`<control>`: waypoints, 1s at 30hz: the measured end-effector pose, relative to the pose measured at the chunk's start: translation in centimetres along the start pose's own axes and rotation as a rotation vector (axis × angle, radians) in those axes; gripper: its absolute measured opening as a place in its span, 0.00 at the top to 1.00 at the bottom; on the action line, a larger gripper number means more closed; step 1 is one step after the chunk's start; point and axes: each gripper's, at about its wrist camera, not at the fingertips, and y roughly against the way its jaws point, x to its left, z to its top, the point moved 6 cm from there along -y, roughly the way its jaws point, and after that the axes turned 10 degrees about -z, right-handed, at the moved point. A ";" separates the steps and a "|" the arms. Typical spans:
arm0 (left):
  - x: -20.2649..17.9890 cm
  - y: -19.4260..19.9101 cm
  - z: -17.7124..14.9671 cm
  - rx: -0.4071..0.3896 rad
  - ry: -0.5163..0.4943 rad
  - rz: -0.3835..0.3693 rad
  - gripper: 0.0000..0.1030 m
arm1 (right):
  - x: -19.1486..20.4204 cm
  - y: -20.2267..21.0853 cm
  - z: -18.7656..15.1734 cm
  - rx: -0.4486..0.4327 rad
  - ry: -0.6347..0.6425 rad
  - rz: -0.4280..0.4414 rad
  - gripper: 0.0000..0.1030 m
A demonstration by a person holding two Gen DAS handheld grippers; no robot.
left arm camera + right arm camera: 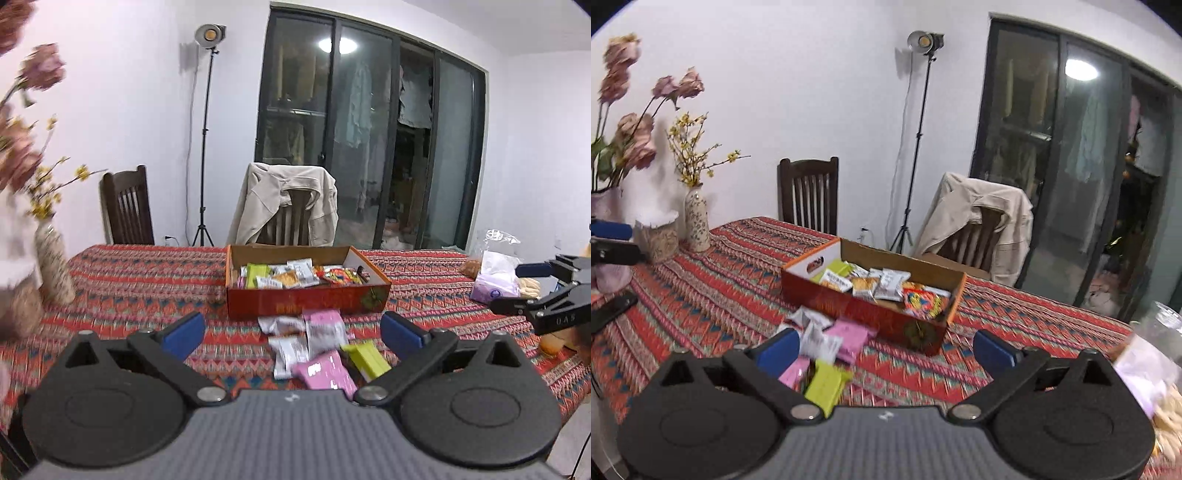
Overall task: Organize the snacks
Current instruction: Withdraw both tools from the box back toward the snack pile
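A shallow red cardboard box (pixel 306 301) (pixel 864 306) holds several snack packets at the table's middle. Loose packets lie in front of it: white ones (pixel 290 349) (pixel 816 339), pink ones (pixel 325 371) (pixel 849 338) and a lime-green one (pixel 365 360) (pixel 827 384). My left gripper (pixel 293 332) is open and empty, above the loose packets. My right gripper (pixel 884 347) is open and empty, to the right of the pile; it also shows at the right edge of the left wrist view (pixel 517 286).
A patterned red tablecloth (pixel 140 284) covers the table. Vases with flowers (pixel 696 221) stand at the left, a dark phone (pixel 613 310) beside them. Plastic bags of snacks (pixel 495 269) lie at the right. Two chairs (pixel 809 195) and a lamp stand stay behind the table.
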 end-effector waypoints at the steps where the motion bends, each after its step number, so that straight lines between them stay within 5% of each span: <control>1: -0.2 0.6 -0.9 0.002 0.007 0.006 0.00 | 0.3 1.0 -1.0 -0.010 0.005 -0.012 0.02; 9: -1.2 1.9 -8.5 0.119 0.059 0.047 0.00 | 2.6 5.5 -9.0 0.037 -0.075 -0.011 0.02; 14: -0.8 1.3 -10.3 0.173 0.092 0.048 0.00 | 3.6 5.8 -12.4 0.097 -0.156 0.015 0.02; 30: 0.3 -5.7 -9.9 0.237 0.131 0.033 0.00 | 4.4 0.8 -12.6 0.140 -0.158 0.010 0.05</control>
